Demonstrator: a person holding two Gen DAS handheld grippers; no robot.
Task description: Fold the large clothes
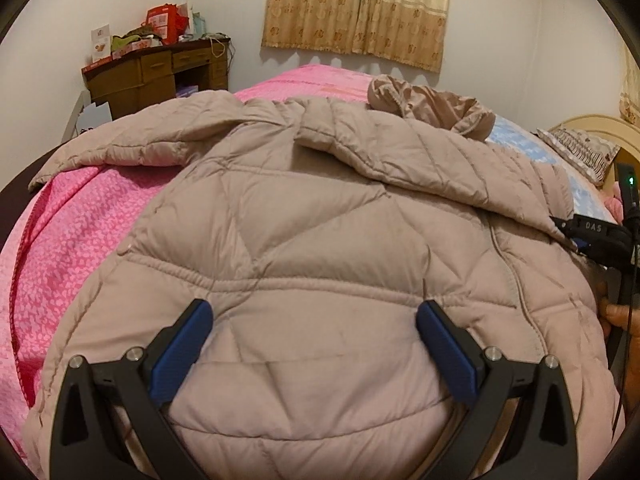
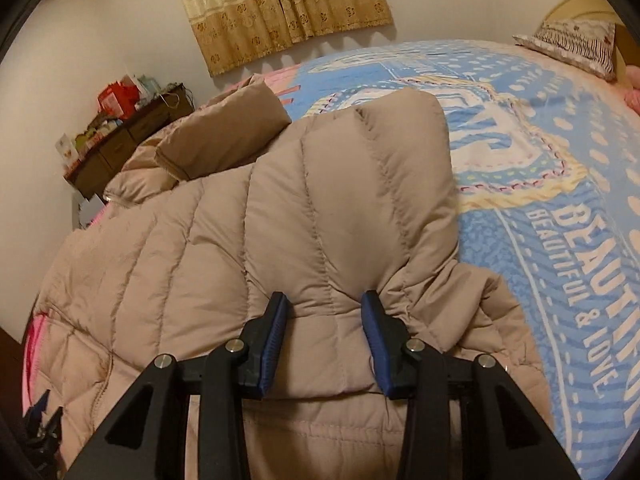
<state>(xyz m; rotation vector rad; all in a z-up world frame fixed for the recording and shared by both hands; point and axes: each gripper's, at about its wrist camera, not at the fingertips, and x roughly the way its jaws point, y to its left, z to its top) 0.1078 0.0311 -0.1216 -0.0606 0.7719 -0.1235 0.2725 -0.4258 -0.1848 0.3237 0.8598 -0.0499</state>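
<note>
So we've got the coat (image 1: 320,216), a big puffy beige quilted one, spread across the bed (image 1: 72,248) with one sleeve (image 2: 352,184) folded over the body. It lies partly on the pink cover and partly on the blue quilt (image 2: 560,184) with the "BEAUTIFUL & LOVE" print. Our right gripper (image 2: 324,336) is pinching a bunched fold of the coat near the sleeve's base, with fabric squeezed between the blue pads. Our left gripper (image 1: 314,344) is spread wide over the coat's body, nothing caught between its pads. A pillow (image 2: 576,48) sits by the headboard. Beyond the bed there's a cluttered wooden desk (image 1: 160,76) in the corner and yellow curtains (image 1: 360,12) on the wall.
</note>
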